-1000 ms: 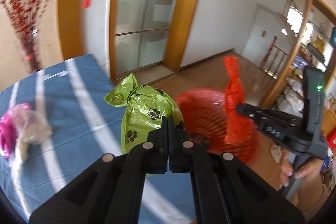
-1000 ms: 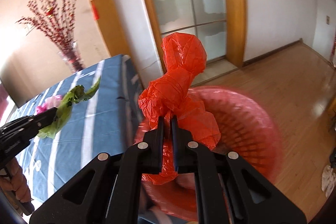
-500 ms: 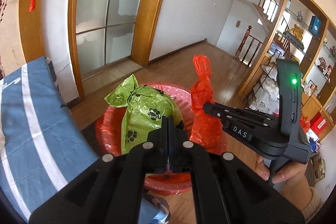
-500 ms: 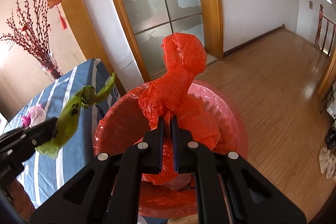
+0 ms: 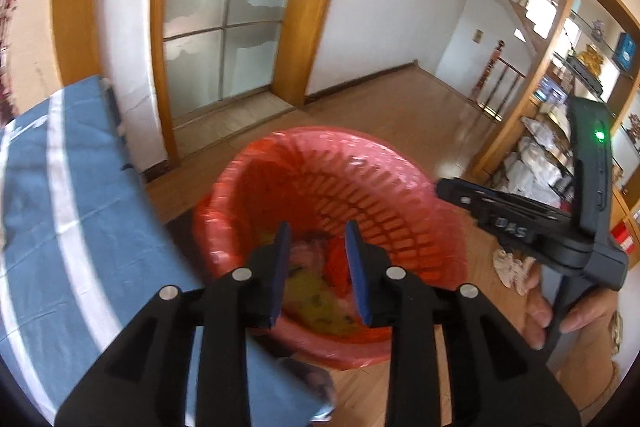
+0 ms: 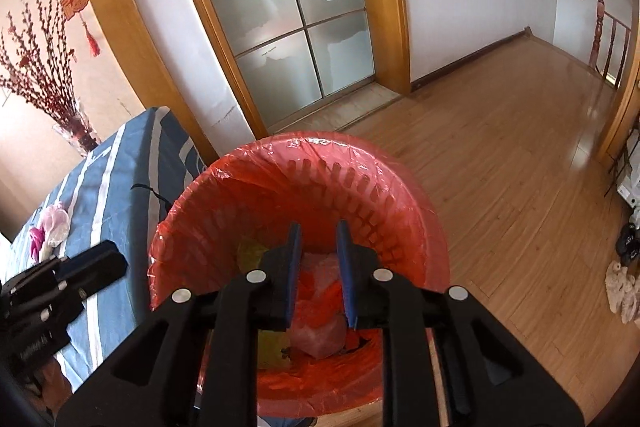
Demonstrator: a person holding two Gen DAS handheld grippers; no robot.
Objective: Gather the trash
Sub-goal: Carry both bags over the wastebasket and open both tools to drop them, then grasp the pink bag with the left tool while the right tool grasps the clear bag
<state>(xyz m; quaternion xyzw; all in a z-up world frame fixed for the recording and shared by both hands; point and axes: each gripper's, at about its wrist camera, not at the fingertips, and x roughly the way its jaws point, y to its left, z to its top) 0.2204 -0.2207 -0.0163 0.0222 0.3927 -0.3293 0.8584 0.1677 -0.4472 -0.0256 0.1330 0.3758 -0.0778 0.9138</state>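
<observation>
A red slatted trash basket (image 5: 248, 183) (image 6: 304, 151) lined with a red bag stands on the wooden floor beside the table. My left gripper (image 5: 315, 239) is open and empty above the basket. My right gripper (image 6: 318, 239) is open and empty above it too; it also shows in the left wrist view (image 5: 444, 187). The green paw-print bag (image 5: 316, 299) (image 6: 270, 345) and the red bag (image 5: 336, 263) (image 6: 320, 293) lie inside the basket with other trash. A pink and white bag (image 6: 50, 229) lies on the table.
The table with a blue striped cloth (image 5: 48, 187) (image 6: 120, 171) is left of the basket. A glass sliding door (image 6: 288, 19) is behind. A vase of red branches (image 6: 76, 131) stands at the table's far end. Shelving (image 5: 560, 131) stands at the right.
Both grippers opened over the basket. The green bag and the red bag dropped from the jaws into the basket.
</observation>
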